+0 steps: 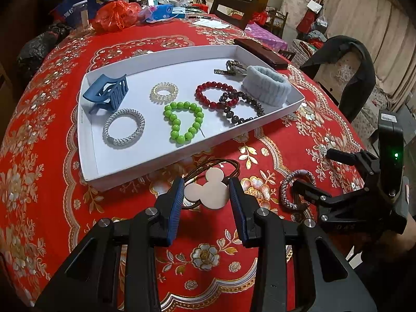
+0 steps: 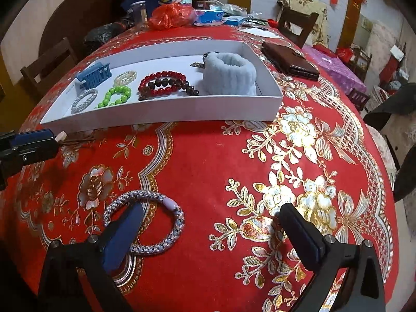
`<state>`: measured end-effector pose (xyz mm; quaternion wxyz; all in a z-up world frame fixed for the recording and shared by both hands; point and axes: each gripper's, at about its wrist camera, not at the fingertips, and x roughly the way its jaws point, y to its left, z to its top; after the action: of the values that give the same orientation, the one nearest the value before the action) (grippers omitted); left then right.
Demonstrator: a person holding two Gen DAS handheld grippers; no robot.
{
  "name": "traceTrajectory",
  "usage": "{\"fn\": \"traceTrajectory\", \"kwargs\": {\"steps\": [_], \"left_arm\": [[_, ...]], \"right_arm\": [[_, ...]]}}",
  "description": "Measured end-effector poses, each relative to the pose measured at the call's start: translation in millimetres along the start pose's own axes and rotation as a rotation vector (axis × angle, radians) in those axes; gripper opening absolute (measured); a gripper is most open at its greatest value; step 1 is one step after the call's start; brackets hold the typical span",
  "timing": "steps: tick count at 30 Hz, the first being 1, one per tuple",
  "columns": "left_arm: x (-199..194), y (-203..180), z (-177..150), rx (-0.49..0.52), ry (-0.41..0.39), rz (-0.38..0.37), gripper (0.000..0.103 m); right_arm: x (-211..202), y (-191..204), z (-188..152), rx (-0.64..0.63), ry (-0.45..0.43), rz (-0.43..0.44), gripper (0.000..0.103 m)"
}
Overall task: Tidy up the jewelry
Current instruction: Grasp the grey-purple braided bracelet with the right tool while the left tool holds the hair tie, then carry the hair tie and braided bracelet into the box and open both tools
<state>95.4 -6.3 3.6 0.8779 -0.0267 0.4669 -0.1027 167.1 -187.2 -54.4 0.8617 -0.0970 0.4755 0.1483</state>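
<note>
Pick-up step: left gripper (image 1: 206,191), fingers narrowly parted, brackets the mouse-head pendant (image 1: 207,192) outside the white tray (image 1: 145,166); right gripper (image 2: 208,230), fingers wide, has one finger inside the braided bracelet (image 2: 145,223); closing presumably follows.

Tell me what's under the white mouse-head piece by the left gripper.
Brown cord loops out from beneath the mouse-head piece, lying on the red tablecloth. How the cord attaches is covered.

The black body of the right claw (image 1: 306,179) bears small raised letters, seemingly "DAS". Print on the blue cloth bag (image 1: 78,5) at the desk's far end is too blurred to read.
</note>
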Motion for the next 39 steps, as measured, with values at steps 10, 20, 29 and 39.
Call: {"fn": "traceTrajectory", "kwargs": {"steps": [10, 20, 29, 39], "left_arm": [[0.3, -1.1, -0.3, 0.0, 0.002, -0.002, 0.034], [-0.8, -1.9, 0.1, 0.002, 0.0, -0.002, 0.034], [-5.4, -3.3, 2.3, 0.005, -0.016, -0.007, 0.034], [-25.5, -3.2, 13.1, -0.002, -0.062, -0.031, 0.034]], "right_arm": [[-15.7, 14.0, -8.7, -0.069, -0.026, 0.05, 0.087], [-28.1, 39.9, -9.6, -0.161, -0.035, 0.14, 0.006], [-58.7, 36.7, 0.5, -0.121, -0.156, 0.156, 0.006], [-79.3, 30.0, 20.3, -0.069, -0.218, 0.14, 0.006]]}}
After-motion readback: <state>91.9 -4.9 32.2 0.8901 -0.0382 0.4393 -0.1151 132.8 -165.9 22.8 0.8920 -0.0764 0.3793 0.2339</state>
